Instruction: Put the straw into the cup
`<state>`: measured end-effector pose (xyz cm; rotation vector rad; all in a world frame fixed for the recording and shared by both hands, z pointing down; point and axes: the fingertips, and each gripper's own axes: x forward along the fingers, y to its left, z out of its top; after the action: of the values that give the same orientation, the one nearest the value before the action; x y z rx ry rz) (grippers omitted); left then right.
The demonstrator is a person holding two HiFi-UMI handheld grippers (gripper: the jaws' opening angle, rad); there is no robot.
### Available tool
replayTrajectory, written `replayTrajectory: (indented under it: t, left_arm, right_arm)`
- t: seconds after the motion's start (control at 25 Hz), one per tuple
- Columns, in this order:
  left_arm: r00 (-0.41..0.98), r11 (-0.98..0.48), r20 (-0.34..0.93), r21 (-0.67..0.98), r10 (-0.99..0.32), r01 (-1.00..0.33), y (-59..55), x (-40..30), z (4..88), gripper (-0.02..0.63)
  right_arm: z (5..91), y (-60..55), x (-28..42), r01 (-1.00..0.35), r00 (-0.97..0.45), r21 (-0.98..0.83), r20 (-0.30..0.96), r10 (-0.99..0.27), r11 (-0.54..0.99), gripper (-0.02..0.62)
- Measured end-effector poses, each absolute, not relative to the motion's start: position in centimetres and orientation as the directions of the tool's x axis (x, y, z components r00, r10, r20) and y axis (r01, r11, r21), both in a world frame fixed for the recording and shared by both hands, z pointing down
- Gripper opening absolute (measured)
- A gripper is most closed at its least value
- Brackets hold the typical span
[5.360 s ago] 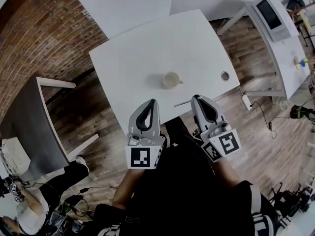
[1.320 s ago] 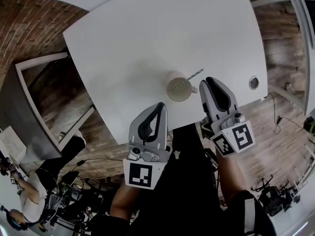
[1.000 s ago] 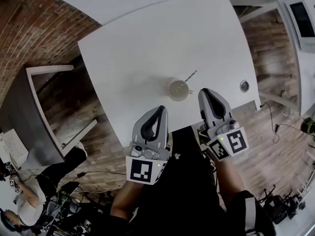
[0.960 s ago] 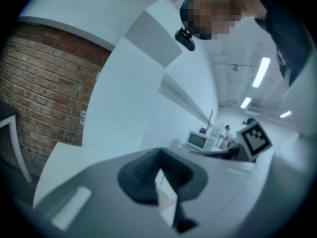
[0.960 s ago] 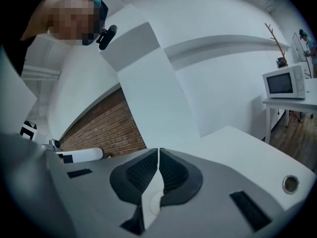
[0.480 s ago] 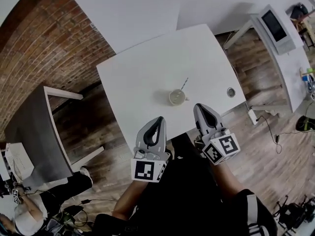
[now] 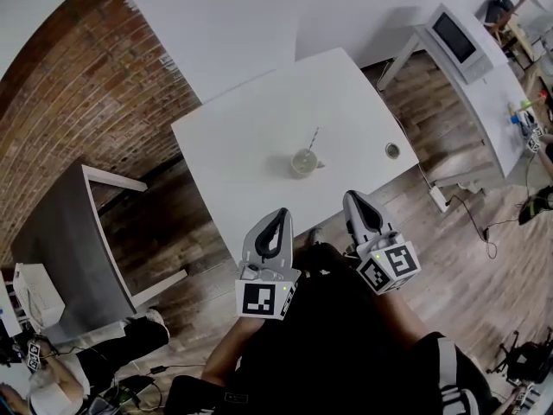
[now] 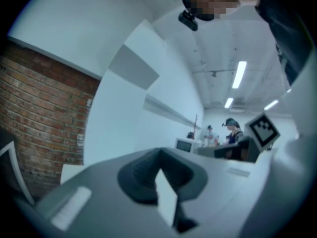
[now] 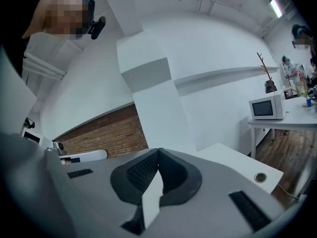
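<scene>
A pale cup (image 7: 303, 162) stands near the middle of the white table (image 7: 251, 119), and the straw (image 7: 312, 137) rises out of it, leaning away from me. Both grippers hang off the table's near edge, close to my body and well short of the cup. In the head view my left gripper (image 7: 281, 213) is shut with nothing in it. So is my right gripper (image 7: 352, 195). The left gripper view shows the left gripper (image 8: 159, 153) with its jaws closed on each other. The right gripper (image 9: 158, 151) stands the same in the right gripper view. Neither gripper view shows the cup.
A round grommet (image 7: 392, 150) sits near the table's right edge. A side table with a microwave (image 7: 454, 35) stands at the far right. A grey table (image 7: 52, 232) and a brick wall are at the left. A seated person (image 7: 52, 379) is at lower left.
The straw, which lay flat on the table by the right gripper, now stands in the cup. Both grippers have drawn back from the table, and the view has pulled away.
</scene>
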<state>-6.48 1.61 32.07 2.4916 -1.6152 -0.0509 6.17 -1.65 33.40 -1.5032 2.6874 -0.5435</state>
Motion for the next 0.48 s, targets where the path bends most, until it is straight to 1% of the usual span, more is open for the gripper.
replayTrajectory:
  t: [0.48]
  left_arm:
    - [0.381,-0.372,0.060,0.121,-0.923,-0.920,1.6,-2.8,30.9,0.003]
  right_arm:
    - [31.3,-0.2,8.0,-0.776,-0.600,-0.317,0.105,-0.793,0.546,0.006]
